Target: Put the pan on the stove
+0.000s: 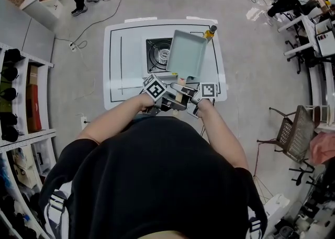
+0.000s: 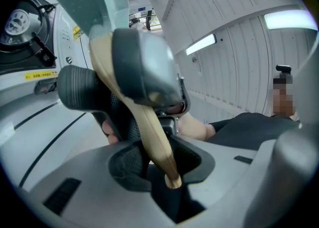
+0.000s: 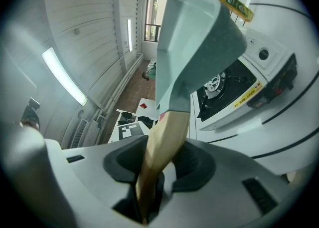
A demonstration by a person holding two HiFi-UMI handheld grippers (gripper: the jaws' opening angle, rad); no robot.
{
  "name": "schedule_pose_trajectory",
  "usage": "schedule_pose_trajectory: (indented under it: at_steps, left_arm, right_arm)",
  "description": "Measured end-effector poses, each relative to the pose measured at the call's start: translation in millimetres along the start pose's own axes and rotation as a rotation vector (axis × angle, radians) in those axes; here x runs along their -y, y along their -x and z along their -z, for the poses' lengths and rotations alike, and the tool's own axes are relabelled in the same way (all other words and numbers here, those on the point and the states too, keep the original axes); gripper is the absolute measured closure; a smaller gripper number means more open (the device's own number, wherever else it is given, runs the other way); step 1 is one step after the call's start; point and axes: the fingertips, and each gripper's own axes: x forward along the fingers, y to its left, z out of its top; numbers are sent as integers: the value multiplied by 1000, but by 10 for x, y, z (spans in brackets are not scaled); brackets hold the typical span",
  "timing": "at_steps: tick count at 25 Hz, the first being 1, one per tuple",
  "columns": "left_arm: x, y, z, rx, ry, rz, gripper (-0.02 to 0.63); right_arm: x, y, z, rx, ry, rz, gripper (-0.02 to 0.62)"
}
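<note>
Near the middle of the bench [image 1: 116,78], both tools meet on the pan's wooden handle [image 3: 163,137]. The left hand-held gripper [image 2: 160,164] is clamped on its butt end. The right hand-held gripper [image 3: 153,172] is clamped on it too, a little nearer the bowl, probably because a second grip keeps a front-heavy load from sagging or twisting. The pale green pan [image 1: 186,53] hangs tilted over the right side of the stove [image 1: 156,55], off-centre from the burner. It seems clear of the grate, though the steep downward view leaves that uncertain. Levelling and centring it remain.
</note>
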Motion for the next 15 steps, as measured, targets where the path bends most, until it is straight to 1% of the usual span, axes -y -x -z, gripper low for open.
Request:
schedule_pose_trajectory:
  at_steps: [2, 5, 9, 13, 15]
  left_arm:
    - [-9, 66, -36, 3, -2, 2, 491]
    - [-29, 166, -81, 6, -2, 5, 491]
    - [-45, 302, -133, 16, -3, 7, 491]
    - [-29, 458, -184, 28, -4, 4, 491]
    - [-28, 548, -197, 34, -7, 2, 491]
  right_arm:
    - [11, -54, -46, -4, 4, 8, 449]
    - [-35, -162, -136, -16, 57, -17, 449]
    - [-54, -299, -191, -15, 12, -15, 449]
    - [16, -414, -251, -23, 0, 13, 449]
    - [-7, -507, -273, -30, -3, 13, 449]
